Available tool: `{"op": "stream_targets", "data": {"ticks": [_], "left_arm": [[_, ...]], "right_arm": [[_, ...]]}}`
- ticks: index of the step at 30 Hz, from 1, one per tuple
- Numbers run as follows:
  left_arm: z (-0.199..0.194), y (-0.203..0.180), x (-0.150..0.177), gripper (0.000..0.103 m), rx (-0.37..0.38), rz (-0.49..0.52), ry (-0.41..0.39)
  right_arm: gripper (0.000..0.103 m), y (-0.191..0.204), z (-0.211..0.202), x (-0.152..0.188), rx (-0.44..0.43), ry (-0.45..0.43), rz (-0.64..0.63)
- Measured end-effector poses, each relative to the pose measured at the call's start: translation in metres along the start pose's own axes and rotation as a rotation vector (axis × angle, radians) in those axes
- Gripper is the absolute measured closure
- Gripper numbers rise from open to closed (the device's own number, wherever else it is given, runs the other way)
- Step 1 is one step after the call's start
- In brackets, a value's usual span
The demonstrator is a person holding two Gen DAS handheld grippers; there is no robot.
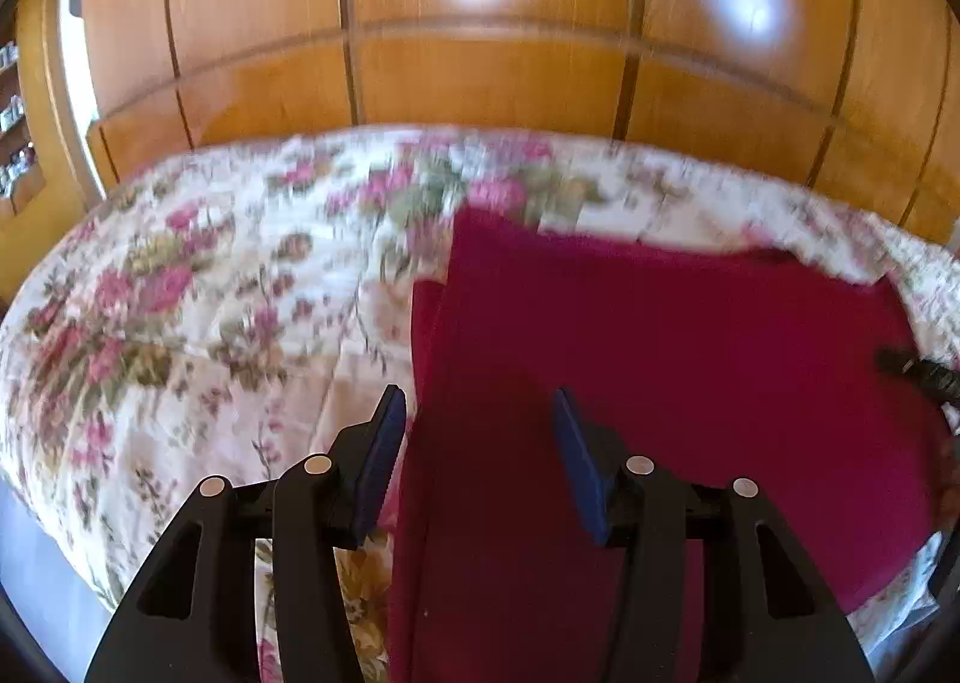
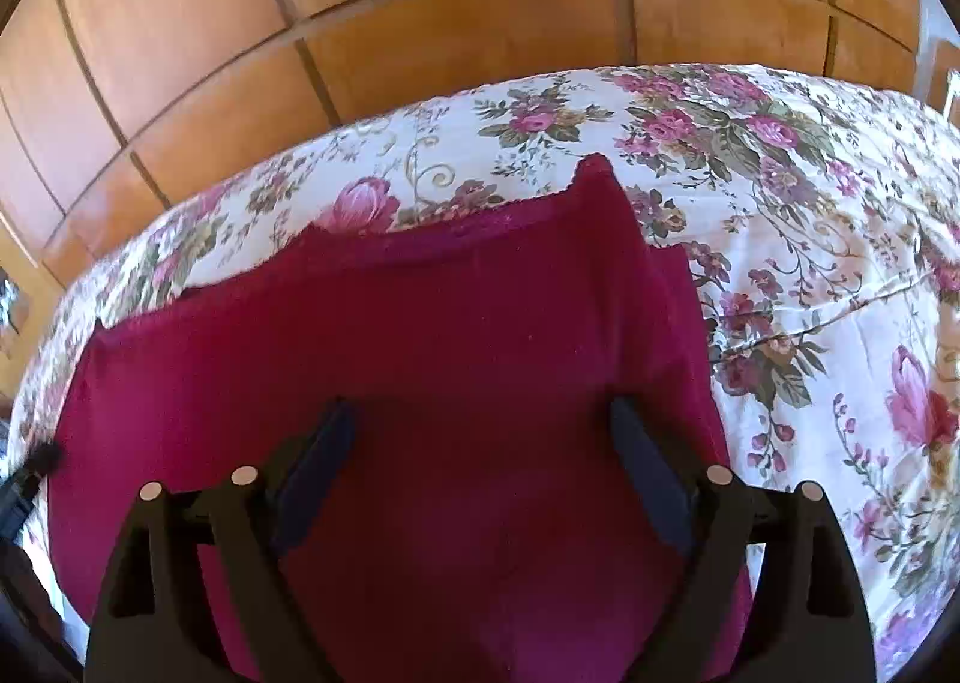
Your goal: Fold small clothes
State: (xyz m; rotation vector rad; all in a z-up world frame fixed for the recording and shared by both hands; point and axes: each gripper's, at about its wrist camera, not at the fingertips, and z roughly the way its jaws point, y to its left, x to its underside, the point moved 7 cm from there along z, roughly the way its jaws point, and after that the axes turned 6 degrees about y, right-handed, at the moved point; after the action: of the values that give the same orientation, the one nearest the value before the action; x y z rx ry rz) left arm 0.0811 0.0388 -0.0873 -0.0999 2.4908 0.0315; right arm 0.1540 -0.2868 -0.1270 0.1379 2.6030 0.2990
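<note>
A dark red garment point(image 1: 660, 371) lies flat on a floral bedspread point(image 1: 198, 311), with a folded layer along its left side. My left gripper point(image 1: 477, 413) hovers open over the garment's left edge; nothing sits between its blue pads. In the right wrist view the same red garment point(image 2: 420, 335) fills the middle of the bedspread point(image 2: 810, 263). My right gripper point(image 2: 480, 425) stands wide open above the cloth, its jaws apart and empty. The tip of the other gripper point(image 2: 36, 461) shows at the far left edge.
A wooden wardrobe point(image 1: 480, 71) with glossy panels rises behind the bed. The same wardrobe point(image 2: 360, 23) fills the top of the right wrist view. A shelf with small items point(image 1: 15, 143) sits at the far left. The bed's near edge point(image 1: 60, 551) drops off at lower left.
</note>
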Motion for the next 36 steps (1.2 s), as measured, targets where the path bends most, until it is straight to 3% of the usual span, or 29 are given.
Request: {"op": "stream_targets", "data": {"ticks": [5,12,18,21,28,33,36], "left_arm": [[-0.007,-0.001,0.003,0.053,-0.012,0.01,-0.024],[-0.029,-0.004,-0.004,0.053,-0.007,0.014,-0.09],[-0.038,-0.02,-0.004,0.053,0.04,0.025,-0.097],[-0.039,-0.03,-0.001,0.053,0.056,0.042,-0.088],[-0.028,-0.048,0.007,0.053,0.09,0.073,-0.046],[-0.014,-0.058,0.016,0.053,0.098,0.084,-0.005],[-0.01,-0.061,0.019,0.053,0.089,0.1,0.0]], "right_arm": [[0.014,-0.003,-0.015,-0.005,-0.061,-0.002,0.033],[0.014,-0.046,-0.055,-0.017,-0.128,-0.053,0.164],[0.014,-0.078,-0.043,0.006,-0.214,0.051,0.255],[0.014,-0.078,-0.033,0.024,-0.288,0.121,0.269],[0.014,-0.061,-0.038,0.041,-0.432,0.173,0.21],[0.034,-0.051,-0.036,0.044,-0.492,0.193,0.214],[0.052,-0.038,-0.035,0.046,-0.507,0.205,0.183]]}}
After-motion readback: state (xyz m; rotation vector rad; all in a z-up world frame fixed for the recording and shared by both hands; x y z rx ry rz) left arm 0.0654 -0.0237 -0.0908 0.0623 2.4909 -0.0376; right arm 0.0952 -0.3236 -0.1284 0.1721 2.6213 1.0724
